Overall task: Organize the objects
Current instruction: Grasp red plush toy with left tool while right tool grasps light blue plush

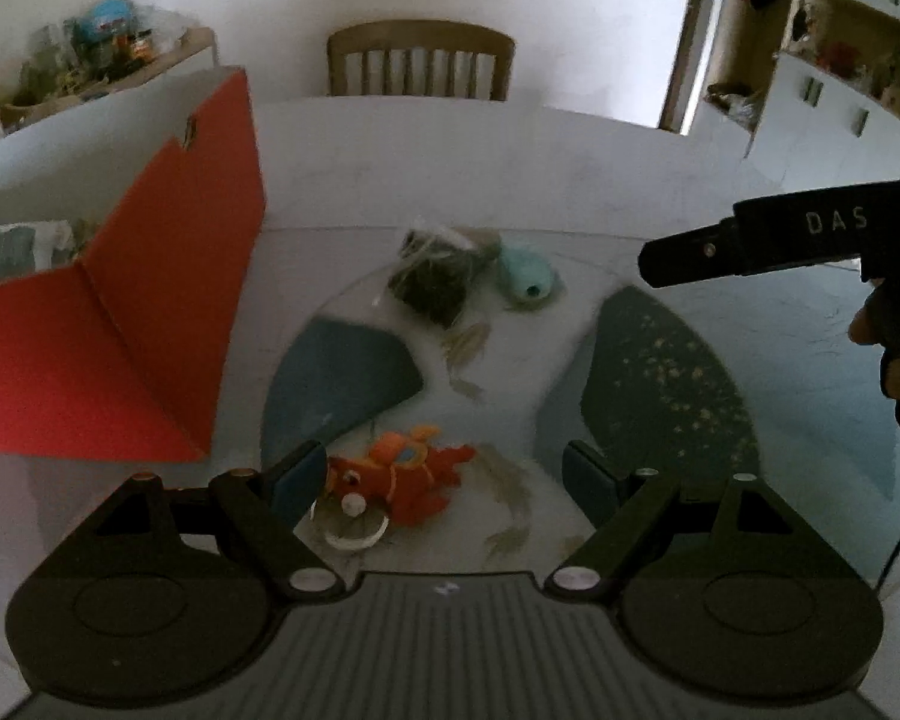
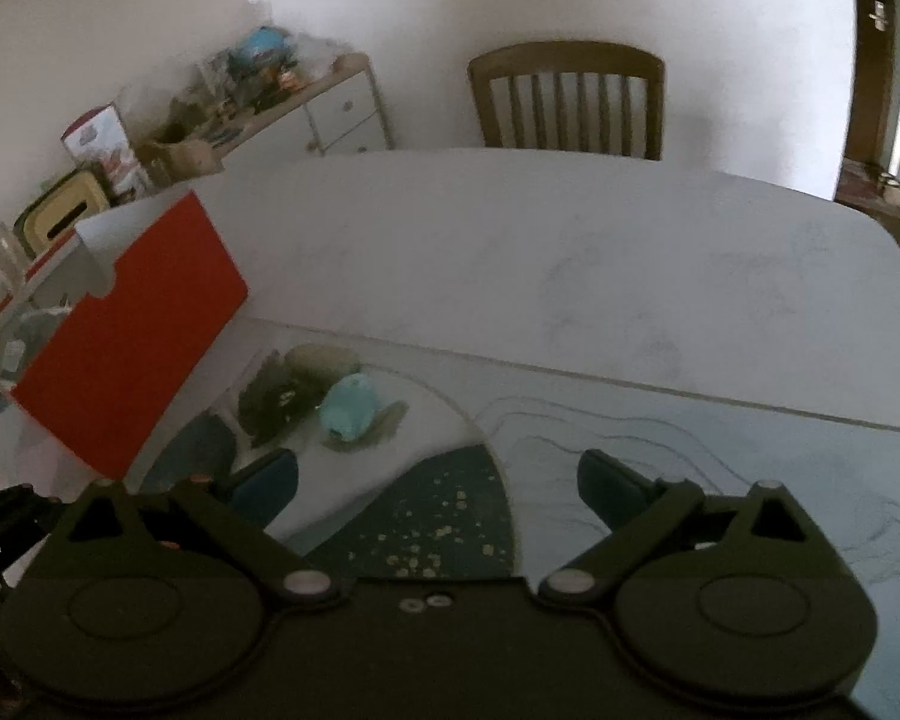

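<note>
My left gripper (image 1: 444, 480) is open, hanging just above an orange plush toy (image 1: 411, 477) with a white ring that lies on a round patterned mat (image 1: 660, 372). The toy sits between the fingers, nearer the left one. A light blue plush toy (image 1: 525, 276) and a dark clear-wrapped bundle (image 1: 435, 276) lie at the mat's far side. My right gripper (image 2: 438, 483) is open and empty over the mat's right part; it shows in the left wrist view (image 1: 750, 240) as a black body. The blue toy (image 2: 348, 408) and dark bundle (image 2: 276, 399) lie ahead to its left.
An open red box (image 1: 150, 312) with raised flaps stands at the left on the white table (image 1: 570, 168); it also shows in the right wrist view (image 2: 132, 348). A wooden chair (image 1: 420, 60) stands beyond the far edge. A cluttered sideboard (image 2: 240, 102) is at the back left.
</note>
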Motion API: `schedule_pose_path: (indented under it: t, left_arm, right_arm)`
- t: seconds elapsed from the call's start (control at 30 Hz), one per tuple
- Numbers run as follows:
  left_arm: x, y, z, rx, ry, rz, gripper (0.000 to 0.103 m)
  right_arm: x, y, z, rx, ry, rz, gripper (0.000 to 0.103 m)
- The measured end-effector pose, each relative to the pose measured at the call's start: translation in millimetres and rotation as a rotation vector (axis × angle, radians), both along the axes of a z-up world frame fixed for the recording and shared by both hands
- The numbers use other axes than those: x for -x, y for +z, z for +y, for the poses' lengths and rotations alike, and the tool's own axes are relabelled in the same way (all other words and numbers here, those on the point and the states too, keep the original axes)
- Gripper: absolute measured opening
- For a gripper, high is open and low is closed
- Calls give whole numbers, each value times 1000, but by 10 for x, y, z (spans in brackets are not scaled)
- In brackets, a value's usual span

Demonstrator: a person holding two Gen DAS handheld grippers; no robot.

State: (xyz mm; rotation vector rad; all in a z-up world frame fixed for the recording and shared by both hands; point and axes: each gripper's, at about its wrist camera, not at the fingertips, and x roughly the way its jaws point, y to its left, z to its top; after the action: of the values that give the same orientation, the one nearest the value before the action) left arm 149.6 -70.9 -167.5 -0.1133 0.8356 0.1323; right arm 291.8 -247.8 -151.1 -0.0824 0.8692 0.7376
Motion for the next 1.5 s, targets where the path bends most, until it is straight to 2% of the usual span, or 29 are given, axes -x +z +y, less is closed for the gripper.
schedule_pose_path:
  t: [0.3,0.43,0.57,0.7,0.8,0.9,1.03,1.3,1.5]
  left_arm:
    - [-32,-126,105,-59,64,8,85]
    - [-38,-129,89,-76,65,-5,85]
    - [-30,-125,73,-77,63,-18,75]
    - [-12,-112,51,-79,51,-29,61]
    - [-2,-109,47,-75,56,-31,59]
    - [3,-108,44,-75,59,-33,59]
    - [18,-113,48,-76,56,-37,58]
    - [73,-63,93,-50,62,-39,56]
    - [131,38,122,-40,57,-43,56]
  right_arm:
    - [-104,-201,439,36,82,-9,90]
    - [-137,-276,591,53,104,-22,82]
    - [-135,-327,708,69,125,-42,75]
    - [-112,-359,798,89,137,-69,68]
    - [-98,-365,833,95,142,-85,62]
    - [-85,-360,852,107,141,-100,52]
    - [-80,-350,864,110,133,-109,32]
    - [-34,-308,782,102,99,-90,31]
    - [83,-149,670,82,103,-80,31]
